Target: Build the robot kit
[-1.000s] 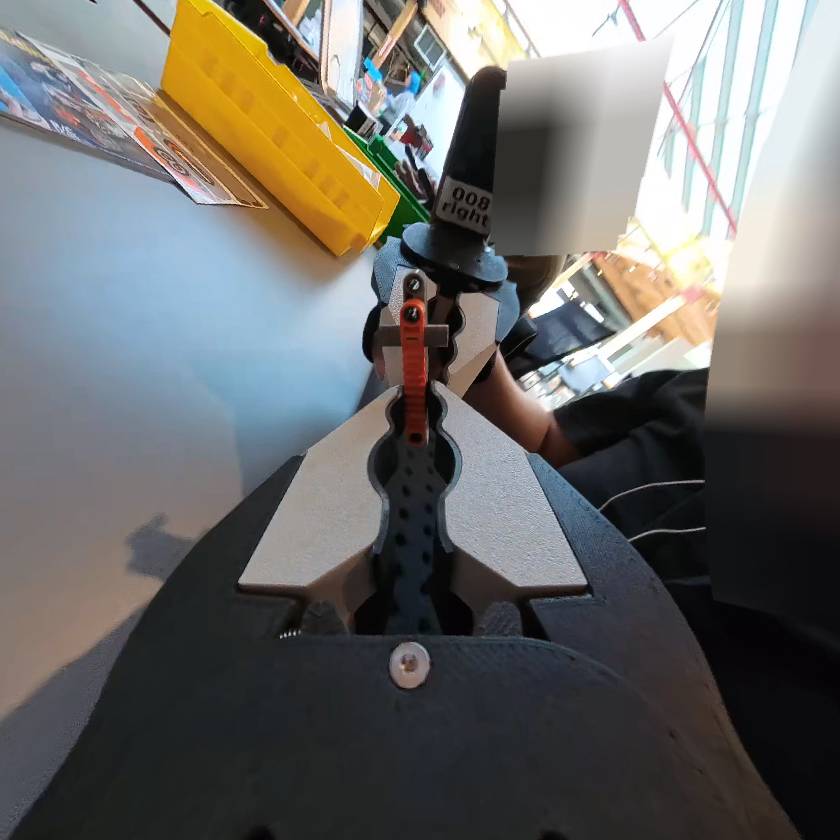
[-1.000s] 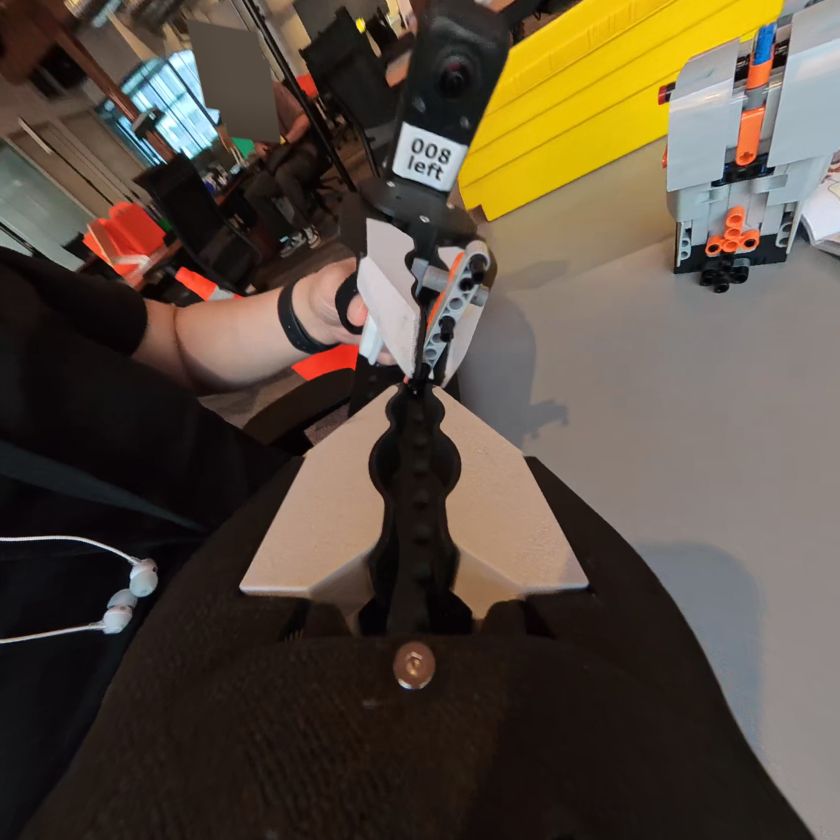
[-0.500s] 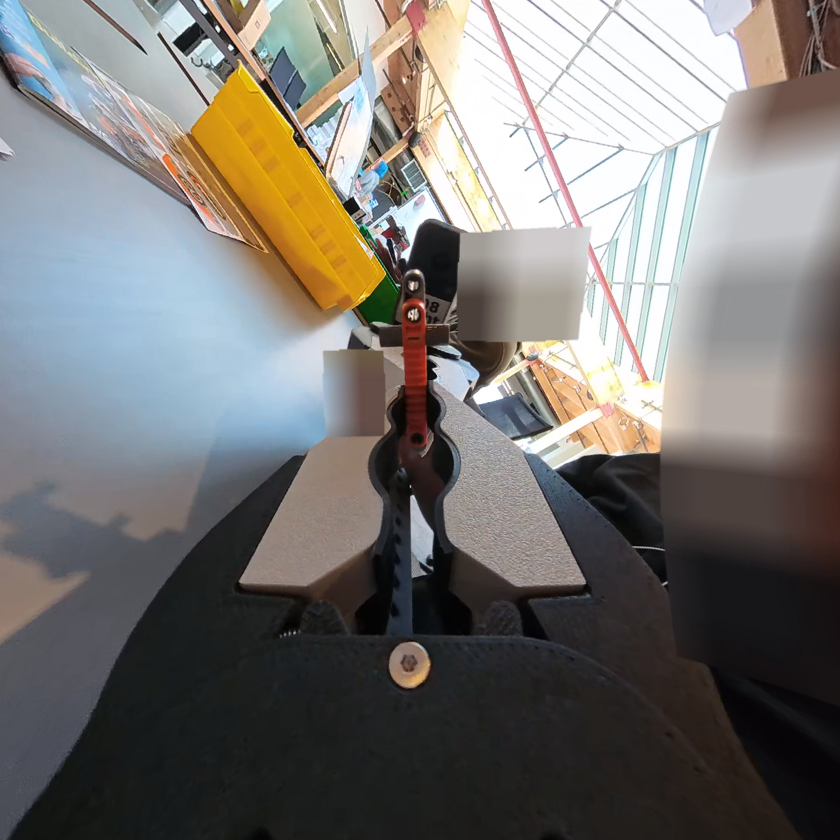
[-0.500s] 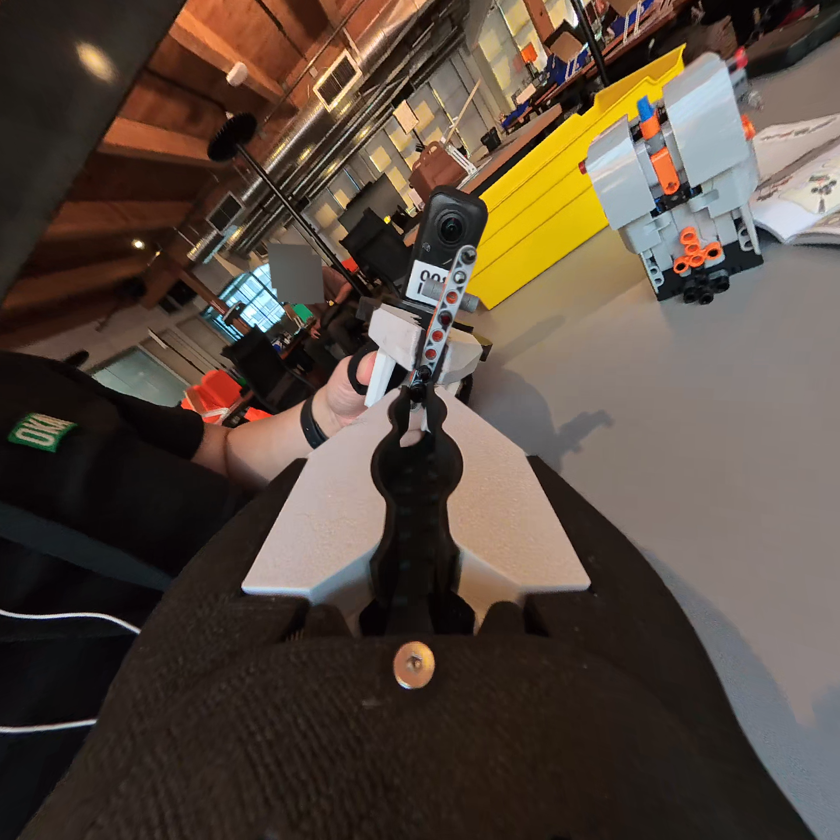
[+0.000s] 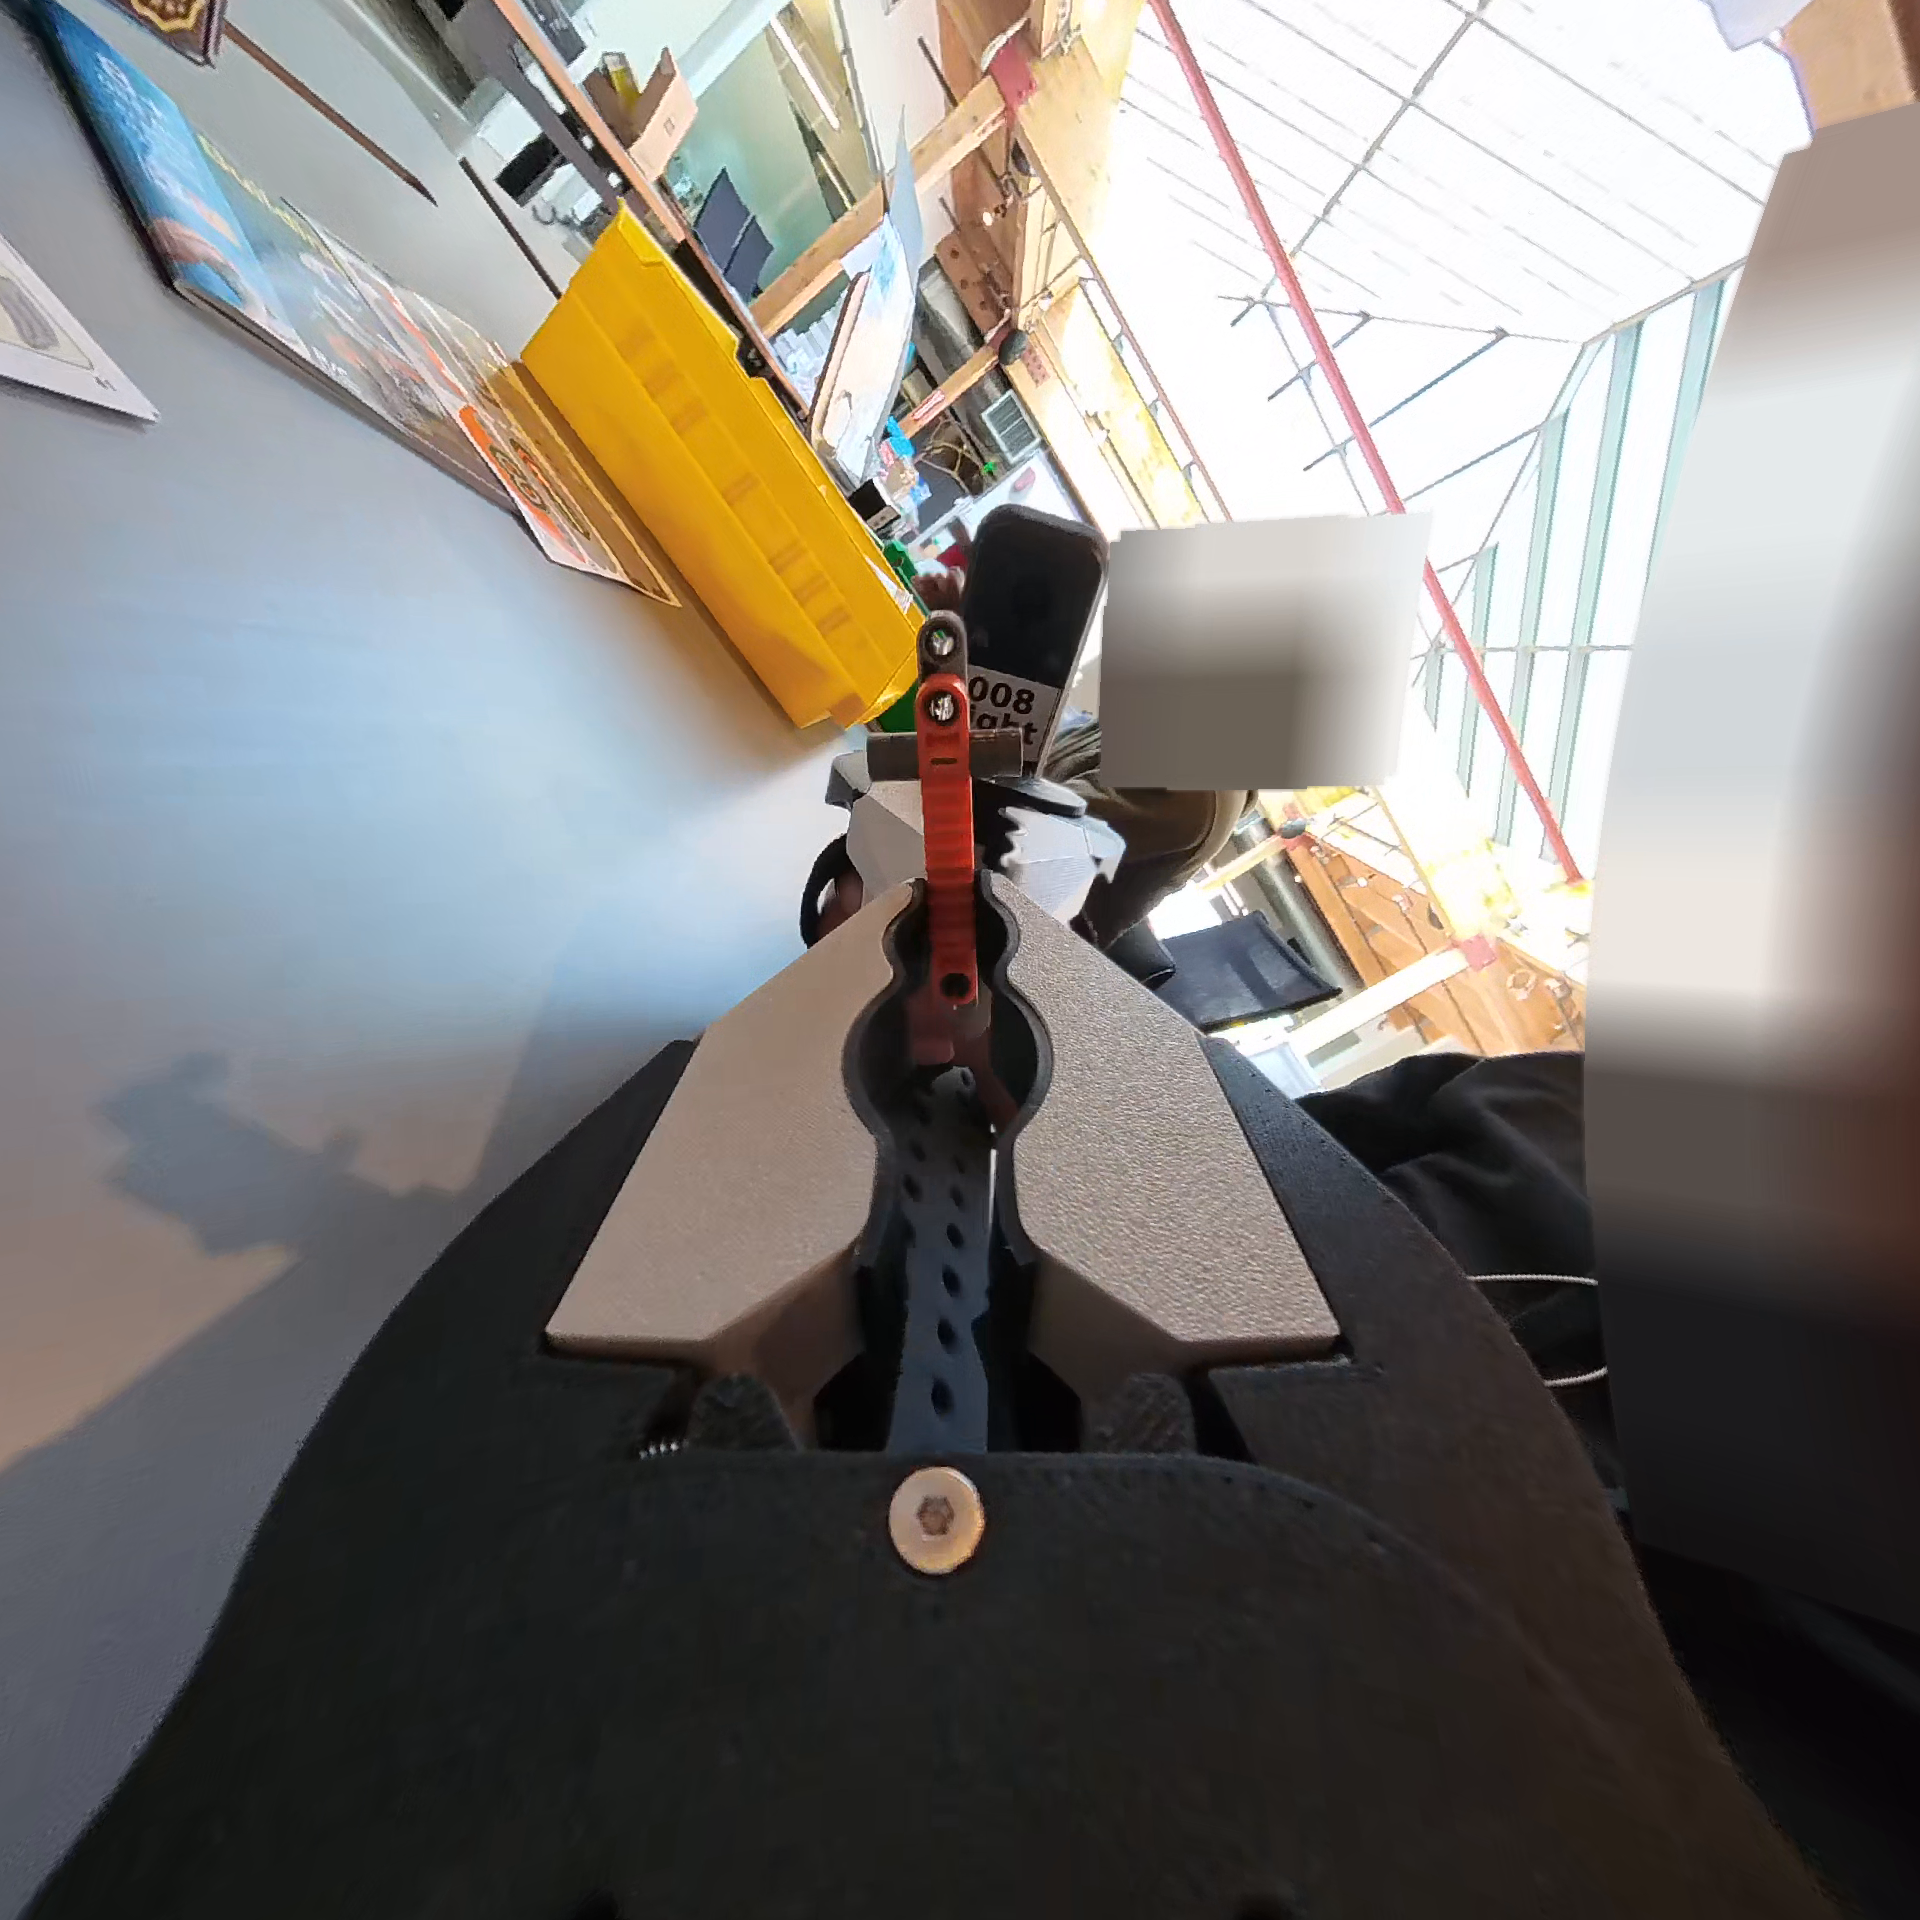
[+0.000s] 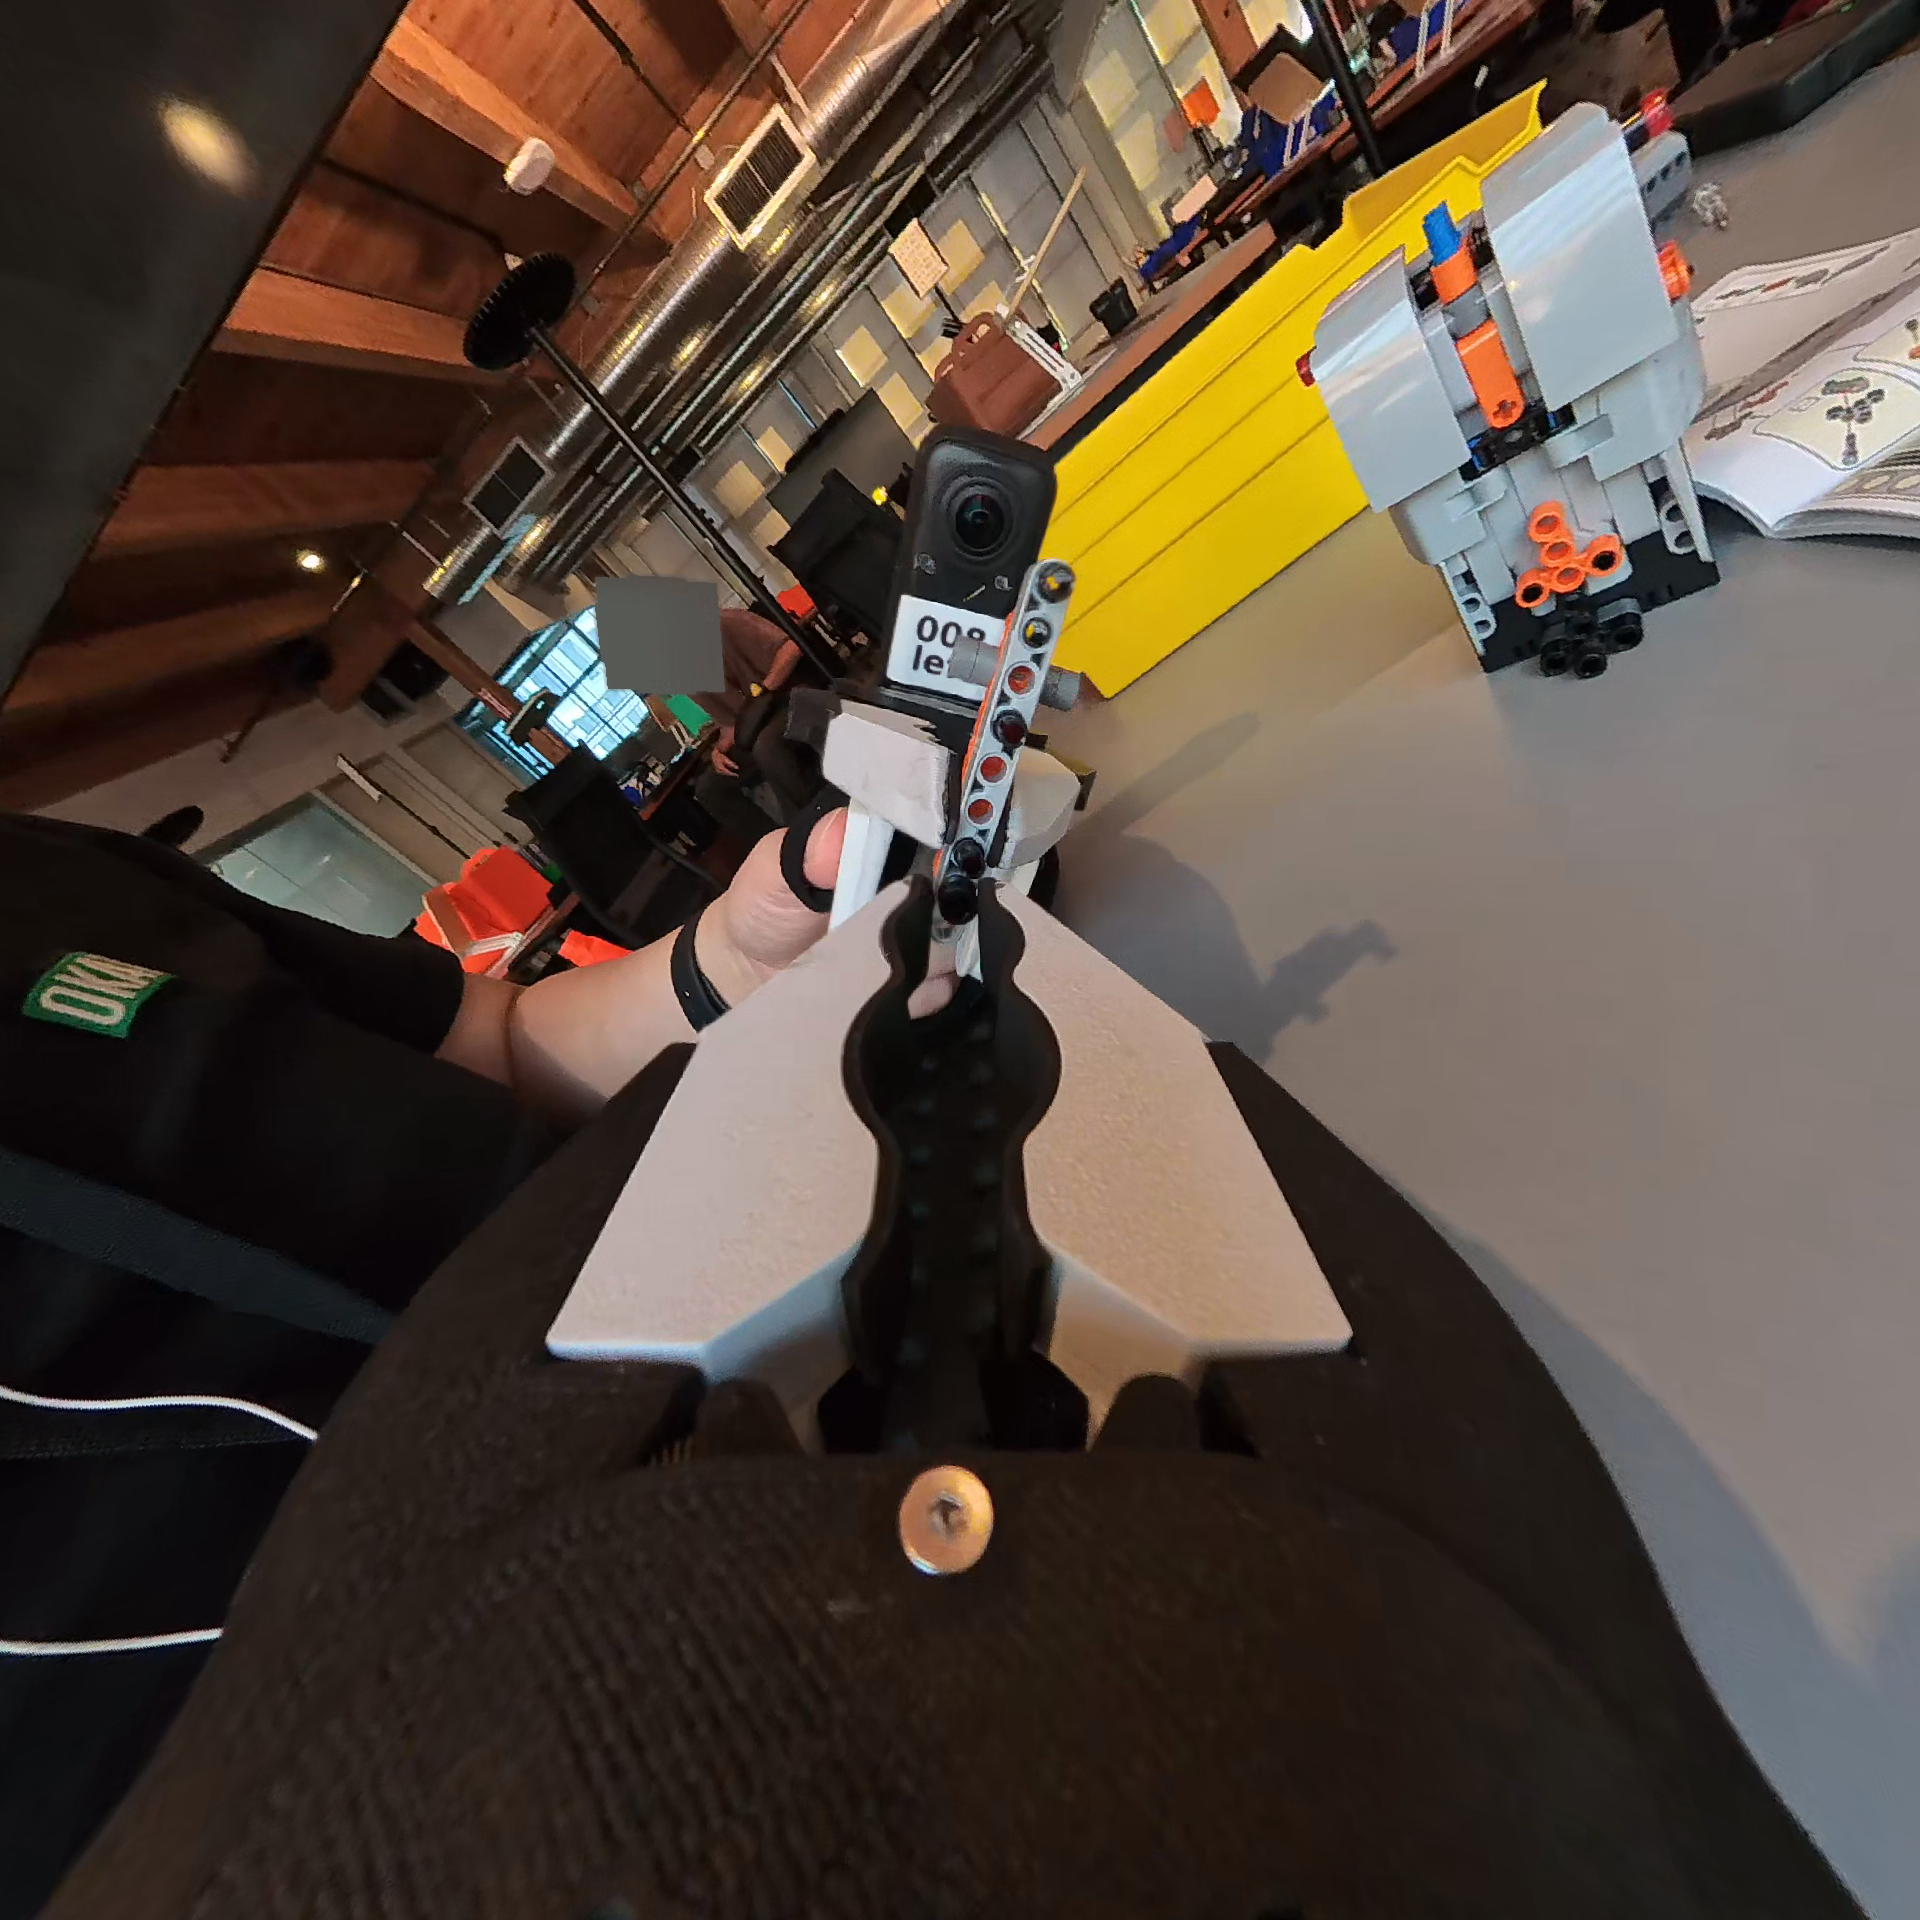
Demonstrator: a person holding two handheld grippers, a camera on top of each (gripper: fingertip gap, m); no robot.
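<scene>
Two pairs of fingers meet on one beam (image 5: 948,831), held up in the air. The left gripper (image 5: 951,920) is clamped on its ribbed orange foot, and the right gripper (image 6: 951,925), all but closed, seems to nip the same end. We would squeeze squarely, since slim hard plastic twists. A grey axle (image 5: 894,753) crosses it. Beyond lie the smooth table (image 6: 1507,935) and a blocky model (image 6: 1538,343).

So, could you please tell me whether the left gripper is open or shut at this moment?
Shut. In the left wrist view the left gripper has its fingertips pressed against the orange-and-grey beam piece, which sticks out past them, with no gap either side.
</scene>
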